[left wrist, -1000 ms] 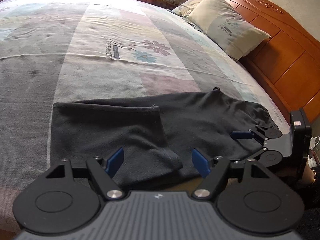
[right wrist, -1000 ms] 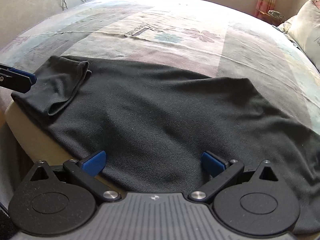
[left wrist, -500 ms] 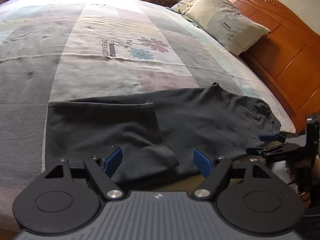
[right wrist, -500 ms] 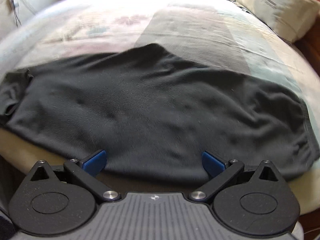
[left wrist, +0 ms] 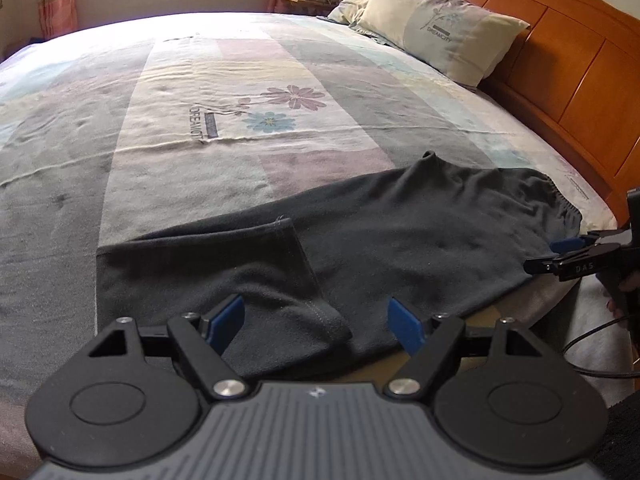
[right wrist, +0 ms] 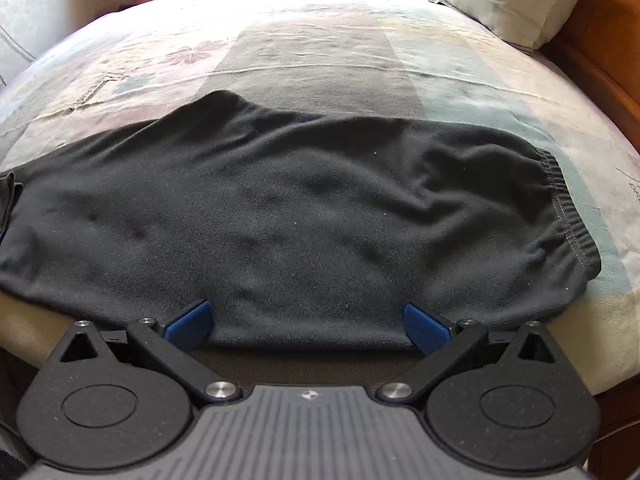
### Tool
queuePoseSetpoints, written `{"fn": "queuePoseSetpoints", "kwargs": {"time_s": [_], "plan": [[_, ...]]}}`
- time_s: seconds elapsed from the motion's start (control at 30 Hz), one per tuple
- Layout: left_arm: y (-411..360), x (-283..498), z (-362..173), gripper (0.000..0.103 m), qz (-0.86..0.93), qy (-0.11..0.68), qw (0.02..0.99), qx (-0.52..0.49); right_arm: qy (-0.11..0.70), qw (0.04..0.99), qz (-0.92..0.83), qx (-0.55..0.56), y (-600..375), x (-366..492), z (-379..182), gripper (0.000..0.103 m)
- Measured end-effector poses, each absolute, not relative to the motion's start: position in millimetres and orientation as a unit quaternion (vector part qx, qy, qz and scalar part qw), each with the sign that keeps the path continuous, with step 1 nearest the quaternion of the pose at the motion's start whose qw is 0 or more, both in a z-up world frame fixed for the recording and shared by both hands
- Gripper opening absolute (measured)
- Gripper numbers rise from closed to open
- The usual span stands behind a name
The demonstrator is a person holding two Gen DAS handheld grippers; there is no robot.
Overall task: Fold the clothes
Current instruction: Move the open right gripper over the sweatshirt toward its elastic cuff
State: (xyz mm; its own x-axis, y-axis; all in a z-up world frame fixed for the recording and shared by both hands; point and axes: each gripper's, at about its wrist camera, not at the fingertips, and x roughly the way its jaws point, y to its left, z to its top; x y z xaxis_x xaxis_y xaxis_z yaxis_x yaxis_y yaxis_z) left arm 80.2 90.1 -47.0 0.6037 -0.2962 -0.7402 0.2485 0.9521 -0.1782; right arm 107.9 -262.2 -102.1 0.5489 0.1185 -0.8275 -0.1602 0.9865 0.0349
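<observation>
Trousers (left wrist: 400, 232), dark, lie flat along the near edge of the bed (left wrist: 200, 92). Left gripper (left wrist: 316, 320) and right gripper (right wrist: 306, 322), both spread wide, hover just before the cloth's near hem, holding nothing.

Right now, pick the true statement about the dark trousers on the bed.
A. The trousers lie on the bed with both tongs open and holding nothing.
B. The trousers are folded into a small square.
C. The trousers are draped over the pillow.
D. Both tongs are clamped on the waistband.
A: the dark trousers lie spread along the bed edge, and the left tongs and right tongs both gape wide with only cloth beyond them.
</observation>
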Motion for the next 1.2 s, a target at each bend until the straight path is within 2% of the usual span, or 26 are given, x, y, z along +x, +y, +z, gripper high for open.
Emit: {"fn": "queuePoseSetpoints", "kwargs": {"time_s": [0.33, 0.67, 1.2], "plan": [[70.7, 91.9, -51.9, 0.079, -0.144, 0.435, 0.889, -0.011, 0.469, 0.879, 0.08, -0.021, -260.5, 114.1, -107.6, 0.103], [86.9, 86.2, -40.9, 0.079, -0.159, 0.418, 0.891, -0.078, 0.47, 0.879, 0.076, -0.015, -261.7, 117.6, -108.9, 0.103], [106.6, 76.4, -35.5, 0.079, -0.089, 0.422, 0.898, -0.086, 0.457, 0.885, 0.086, 0.014, -266.5, 119.4, -96.5, 0.103]]}}
